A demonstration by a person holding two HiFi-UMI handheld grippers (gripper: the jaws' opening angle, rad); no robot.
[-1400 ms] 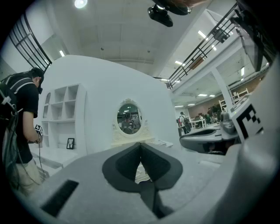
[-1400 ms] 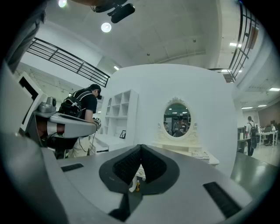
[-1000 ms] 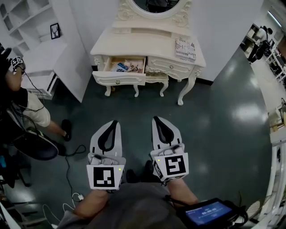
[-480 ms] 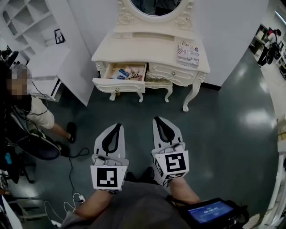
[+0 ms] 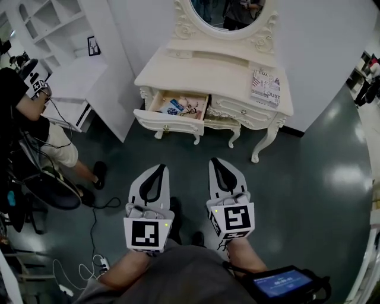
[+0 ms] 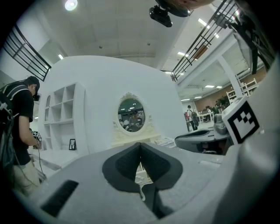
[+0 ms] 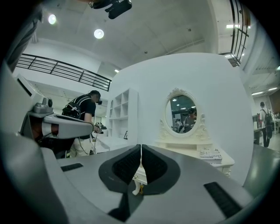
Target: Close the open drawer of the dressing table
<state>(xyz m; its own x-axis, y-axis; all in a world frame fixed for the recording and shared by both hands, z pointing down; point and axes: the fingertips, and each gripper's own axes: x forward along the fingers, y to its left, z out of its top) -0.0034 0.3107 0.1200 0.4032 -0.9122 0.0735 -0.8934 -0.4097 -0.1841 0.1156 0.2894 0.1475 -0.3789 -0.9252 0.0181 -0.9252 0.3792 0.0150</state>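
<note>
A cream dressing table (image 5: 219,62) with an oval mirror (image 5: 228,9) stands against the white wall ahead. Its left drawer (image 5: 169,122) is pulled out, with small items inside. My left gripper (image 5: 160,168) and right gripper (image 5: 216,161) are held side by side over the dark floor, well short of the table. Both point towards it, shut and empty. In the left gripper view the mirror (image 6: 131,115) shows above the closed jaws. The right gripper view has the table (image 7: 192,151) beyond its closed jaws.
A magazine (image 5: 265,83) lies on the table's right end. White shelving (image 5: 56,35) and a low white unit (image 5: 74,77) stand at the left. A person (image 5: 32,136) crouches at the left with cables (image 5: 92,231) trailing on the floor. A handheld screen (image 5: 284,282) shows at lower right.
The dressing table has grown nearer and shifted right and down in the head view as both grippers moved towards it. The jaws stay shut.
</note>
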